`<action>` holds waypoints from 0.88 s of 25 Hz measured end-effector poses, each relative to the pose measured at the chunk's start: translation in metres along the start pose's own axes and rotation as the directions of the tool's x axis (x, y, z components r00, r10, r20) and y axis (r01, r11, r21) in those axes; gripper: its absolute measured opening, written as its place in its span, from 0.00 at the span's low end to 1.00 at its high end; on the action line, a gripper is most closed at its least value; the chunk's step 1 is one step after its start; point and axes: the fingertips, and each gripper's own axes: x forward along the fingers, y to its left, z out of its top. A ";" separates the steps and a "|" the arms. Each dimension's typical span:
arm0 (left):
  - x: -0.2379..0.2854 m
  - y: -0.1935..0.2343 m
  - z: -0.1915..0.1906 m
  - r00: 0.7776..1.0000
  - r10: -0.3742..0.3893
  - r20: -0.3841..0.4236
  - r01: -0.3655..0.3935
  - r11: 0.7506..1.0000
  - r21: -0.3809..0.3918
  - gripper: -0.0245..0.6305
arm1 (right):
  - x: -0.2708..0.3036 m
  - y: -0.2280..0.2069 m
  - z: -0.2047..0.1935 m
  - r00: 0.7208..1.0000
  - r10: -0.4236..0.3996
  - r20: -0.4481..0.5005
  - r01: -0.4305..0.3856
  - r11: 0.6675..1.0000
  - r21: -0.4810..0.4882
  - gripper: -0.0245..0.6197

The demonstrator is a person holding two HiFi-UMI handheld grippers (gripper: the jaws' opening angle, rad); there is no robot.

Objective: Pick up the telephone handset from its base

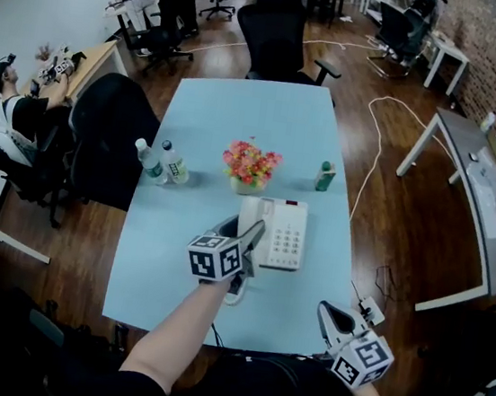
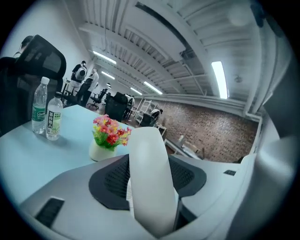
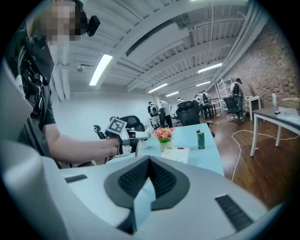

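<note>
My left gripper (image 1: 244, 239) is shut on the white telephone handset (image 1: 235, 291), which is held up off the table just left of the white phone base (image 1: 281, 233). In the left gripper view the handset (image 2: 149, 164) stands upright between the two dark pads, filling the gap, with my left gripper (image 2: 151, 187) closed around it. The base's keypad faces up and its cradle side lies bare. My right gripper (image 1: 329, 315) hovers at the table's near right edge. Its jaws meet with nothing between them, and the right gripper (image 3: 146, 169) points across the table toward the phone.
On the light blue table (image 1: 241, 115) behind the phone stand a pot of flowers (image 1: 249, 166), two water bottles (image 1: 162, 162) and a green bottle (image 1: 325, 176). Black office chairs (image 1: 107, 133) flank the table's left and far ends. A cable (image 1: 376, 155) trails over the wooden floor at right.
</note>
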 end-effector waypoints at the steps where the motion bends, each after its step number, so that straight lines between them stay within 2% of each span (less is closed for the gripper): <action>1: -0.016 -0.008 0.003 0.999 -0.036 0.024 0.037 0.999 -0.027 0.40 | 0.001 0.004 0.001 1.000 0.017 0.002 -0.017 1.000 -0.006 0.06; 4: -0.069 -0.028 0.008 0.988 -0.106 0.113 0.118 0.987 -0.109 0.40 | 0.007 0.017 0.007 0.996 0.088 0.013 -0.087 0.995 -0.037 0.06; 7: -0.126 -0.043 0.006 0.977 -0.105 0.185 0.128 0.985 -0.118 0.40 | 0.006 0.039 0.008 0.983 0.183 0.009 -0.181 0.979 -0.089 0.06; 10: -0.178 -0.057 -0.009 0.971 -0.073 0.227 0.108 0.983 -0.146 0.40 | -0.013 0.057 0.002 0.968 0.252 0.000 -0.250 0.962 -0.112 0.06; 14: -0.230 -0.076 -0.033 0.965 -0.007 0.261 0.052 0.985 -0.167 0.40 | -0.044 0.070 -0.014 0.952 0.306 -0.010 -0.305 0.947 -0.104 0.06; 20: -0.281 -0.118 -0.078 0.960 0.072 0.269 -0.035 0.989 -0.142 0.40 | -0.090 0.080 -0.053 0.937 0.346 -0.054 -0.349 0.934 -0.075 0.06; 22: -0.286 -0.122 -0.091 0.951 0.087 0.295 -0.039 0.985 -0.167 0.40 | -0.103 0.083 -0.060 0.932 0.357 -0.054 -0.361 0.930 -0.076 0.06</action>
